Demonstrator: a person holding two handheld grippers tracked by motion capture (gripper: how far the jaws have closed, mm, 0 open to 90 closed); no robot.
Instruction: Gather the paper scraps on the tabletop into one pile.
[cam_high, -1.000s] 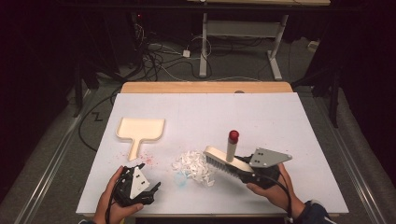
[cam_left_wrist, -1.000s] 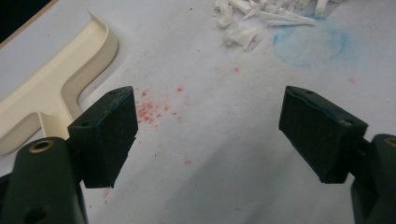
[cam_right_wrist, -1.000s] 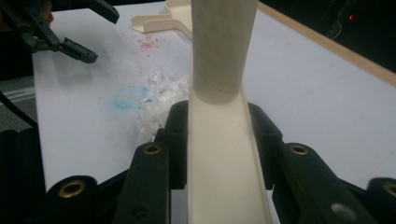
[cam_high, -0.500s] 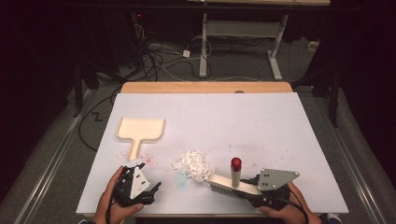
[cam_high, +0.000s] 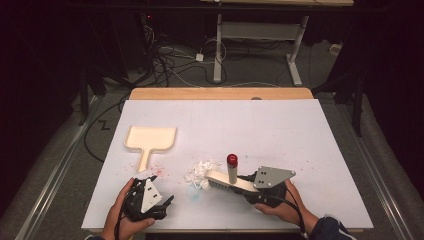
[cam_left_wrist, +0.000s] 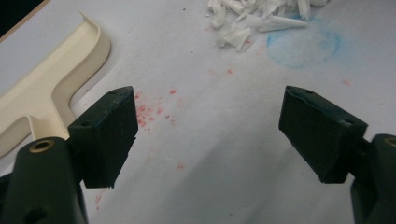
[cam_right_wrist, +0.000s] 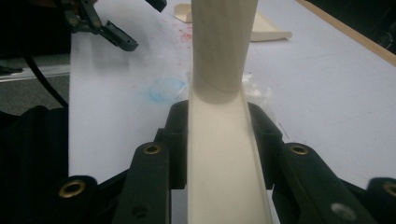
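Right gripper (cam_high: 250, 189) lower right of high view, jaws pinching brush (cam_high: 226, 180); bristle edge touching shreds (cam_high: 201, 172) at lower centre. Left gripper (cam_high: 162, 204) lower left, jaws spread, nothing between. Dustpan (cam_high: 150, 140) left of centre, apart from shreds.

Risks: hard sweep scatters light shreds past dustpan; unheld dustpan slides when brush pushes into it; brush twists in grip.

Surface: white board (cam_high: 300, 130), red and blue stains. Room dark, cables on floor at top.
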